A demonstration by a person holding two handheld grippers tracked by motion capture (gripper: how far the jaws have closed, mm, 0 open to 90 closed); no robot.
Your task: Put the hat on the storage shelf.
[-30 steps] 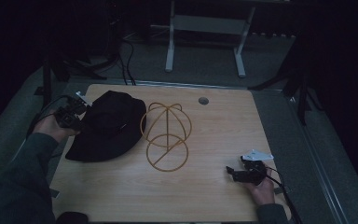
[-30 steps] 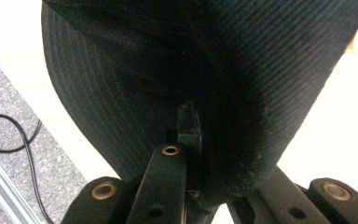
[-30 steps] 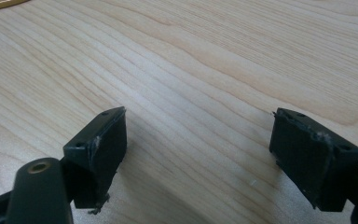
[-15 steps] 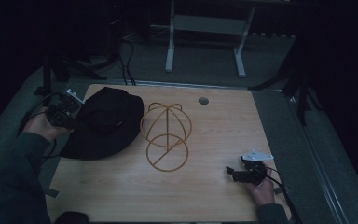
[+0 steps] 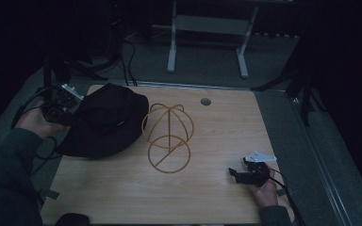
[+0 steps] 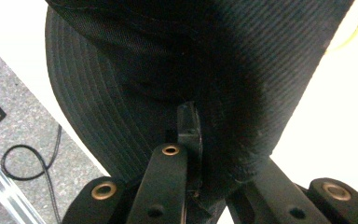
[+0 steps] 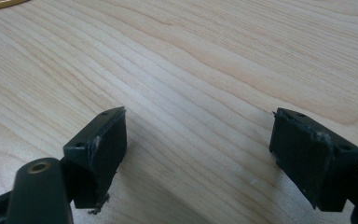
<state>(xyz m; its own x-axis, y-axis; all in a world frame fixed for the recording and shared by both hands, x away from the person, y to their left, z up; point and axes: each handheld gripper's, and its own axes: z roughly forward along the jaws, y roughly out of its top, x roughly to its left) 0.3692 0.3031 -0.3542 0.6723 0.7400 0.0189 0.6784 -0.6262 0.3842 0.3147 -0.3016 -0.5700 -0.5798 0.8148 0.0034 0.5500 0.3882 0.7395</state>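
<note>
The black hat [image 5: 106,121] lies at the left of the high view on the wooden table [image 5: 217,141], its brim pinched between the jaws of my left gripper [image 6: 193,140] at the left edge. Just right of it stands the gold wire stand [image 5: 168,136]. My right gripper [image 5: 238,173] rests at the lower right, jaws spread wide over bare wood.
</note>
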